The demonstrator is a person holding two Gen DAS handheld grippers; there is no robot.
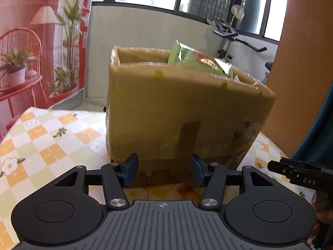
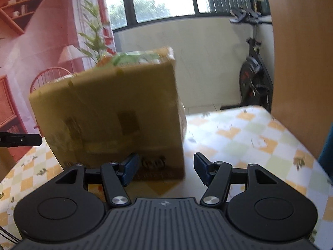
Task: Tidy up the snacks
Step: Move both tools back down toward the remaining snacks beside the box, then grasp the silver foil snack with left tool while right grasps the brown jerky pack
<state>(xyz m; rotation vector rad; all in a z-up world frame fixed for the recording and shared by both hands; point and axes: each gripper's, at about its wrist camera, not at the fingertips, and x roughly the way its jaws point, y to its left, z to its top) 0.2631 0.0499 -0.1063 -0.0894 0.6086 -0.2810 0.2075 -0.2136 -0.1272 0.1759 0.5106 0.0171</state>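
Snacks: green bag (image 1: 195,61) already sits in the cardboard box (image 1: 183,108) on the table (image 1: 41,137); left gripper (image 1: 164,171) spread, empty. Right wrist view: same box, right gripper (image 2: 165,171) spread, empty. No loose snacks visible, looks nearly done

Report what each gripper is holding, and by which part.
Nothing held. The left gripper and the right gripper are both open, just short of the cardboard box.

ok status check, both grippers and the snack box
Left gripper open, empty; right gripper open, empty. Cardboard box upright on the table, green snack bag poking out. Nothing in the way.
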